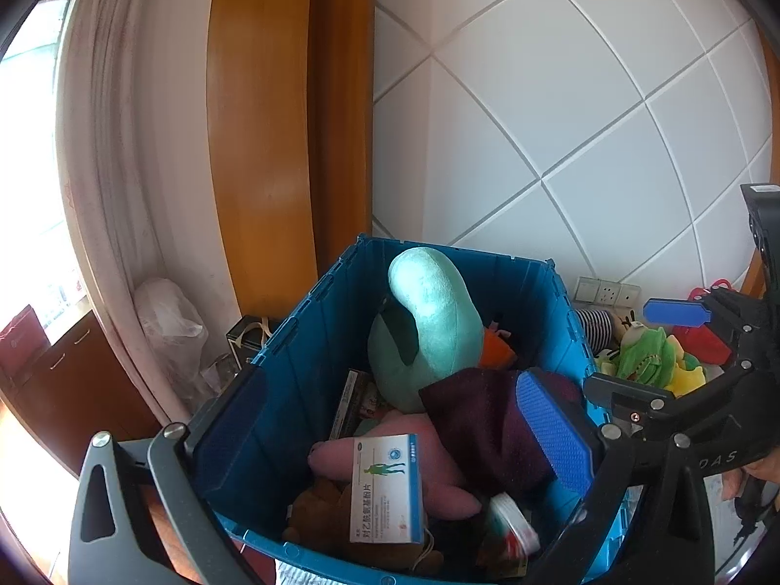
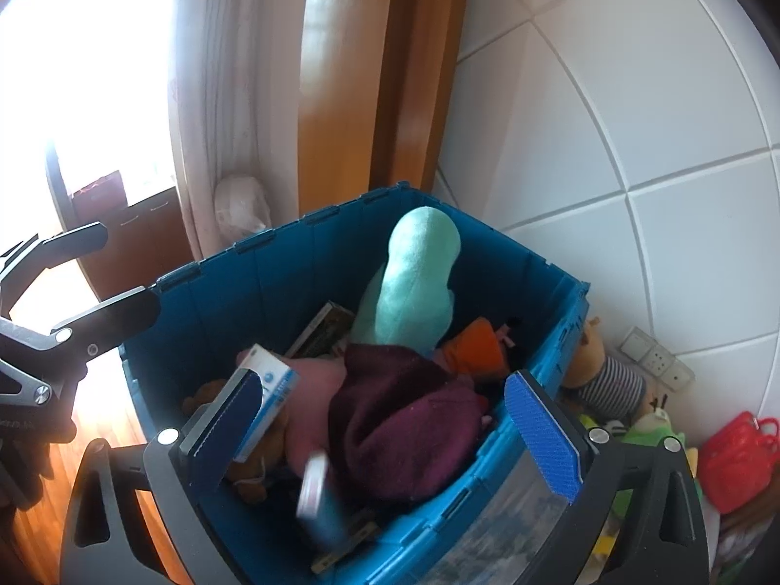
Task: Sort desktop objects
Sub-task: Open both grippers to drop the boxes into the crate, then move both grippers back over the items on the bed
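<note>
A blue crate (image 1: 312,321) (image 2: 243,273) holds a tall mint plush (image 1: 429,321) (image 2: 414,278), a maroon cloth (image 1: 482,419) (image 2: 404,414), a pink plush (image 1: 438,463), a white and blue medicine box (image 1: 387,487) (image 2: 273,390), a brown plush (image 1: 317,512) and a white-lidded jar (image 1: 512,521). My left gripper (image 1: 395,429) (image 2: 129,265) hangs open above the crate with nothing between its fingers. To its right, my right gripper (image 2: 385,429) (image 1: 619,348) is open over the crate. A small blurred box (image 2: 317,492) shows below it, near the crate's front wall.
Right of the crate lie a striped plush (image 2: 604,385), a green plush (image 1: 643,351) and a red bag (image 2: 736,458), below wall sockets (image 1: 607,292). A wooden door frame (image 1: 292,122), a curtain (image 1: 112,146) and a plastic bag (image 1: 165,321) stand behind and left.
</note>
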